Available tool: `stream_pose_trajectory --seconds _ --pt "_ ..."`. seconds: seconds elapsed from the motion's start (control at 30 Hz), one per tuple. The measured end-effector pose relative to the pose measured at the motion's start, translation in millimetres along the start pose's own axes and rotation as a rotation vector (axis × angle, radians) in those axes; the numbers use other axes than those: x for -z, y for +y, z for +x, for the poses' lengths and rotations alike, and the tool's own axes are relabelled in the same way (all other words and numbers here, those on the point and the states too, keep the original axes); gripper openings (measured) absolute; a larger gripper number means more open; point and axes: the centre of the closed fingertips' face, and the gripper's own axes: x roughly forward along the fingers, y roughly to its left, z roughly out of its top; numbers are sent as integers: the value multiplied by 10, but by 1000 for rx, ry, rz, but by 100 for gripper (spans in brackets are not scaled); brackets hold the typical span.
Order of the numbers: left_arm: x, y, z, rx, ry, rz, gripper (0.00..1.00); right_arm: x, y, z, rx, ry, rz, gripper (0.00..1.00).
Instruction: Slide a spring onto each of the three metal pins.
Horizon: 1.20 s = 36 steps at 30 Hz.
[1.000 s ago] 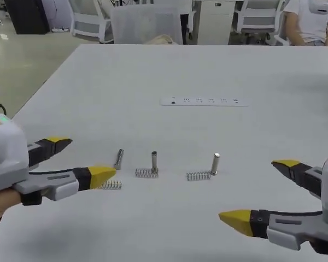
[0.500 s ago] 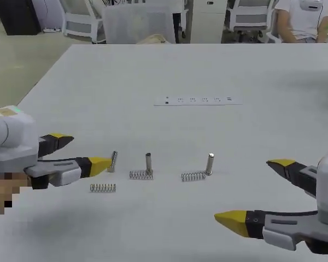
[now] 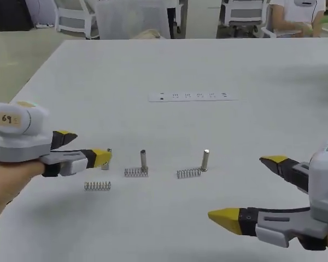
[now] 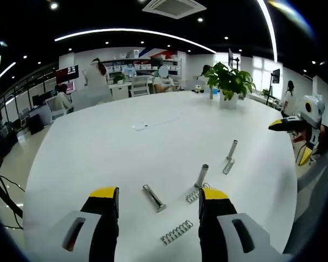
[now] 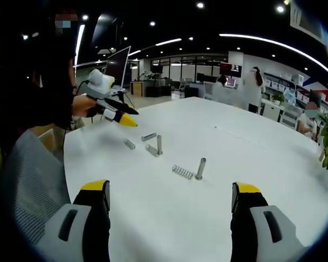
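Three metal pins are on the white table (image 3: 169,65). The middle pin (image 3: 143,158) and the right pin (image 3: 205,158) stand upright, each with a spring (image 3: 135,172) (image 3: 188,173) lying at its foot. The left pin (image 4: 153,197) lies on its side, half hidden in the head view behind my left gripper (image 3: 85,147). That gripper is open, and its near fingertip is at the pin. A third spring (image 3: 97,186) lies loose just in front. My right gripper (image 3: 246,188) hovers open at the near right, holding nothing.
A flush socket strip (image 3: 188,96) sits in the table beyond the pins. Office chairs (image 3: 134,16) stand at the far edge, where a person (image 3: 292,13) sits at the far right. A potted plant (image 4: 228,82) stands on the table's end.
My left gripper has moved away from the loose spring and up to the lying left pin. The right gripper has barely moved. The head camera has shifted a little.
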Motion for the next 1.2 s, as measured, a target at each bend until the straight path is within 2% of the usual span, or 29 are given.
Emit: stream_pose_trajectory --seconds 0.47,0.57,0.8,1.0,1.2 --pt "73 95 287 -38 61 3 44 39 -11 29 -2 5 15 91" --pt "119 130 368 -54 92 14 42 51 -9 35 -3 8 18 91" --pt "174 153 502 -72 127 10 36 89 -7 45 -3 20 20 91" --pt "250 167 556 -80 161 9 28 101 7 50 -7 23 20 91" --pt "283 174 610 -88 190 5 26 105 10 55 -9 24 22 91"
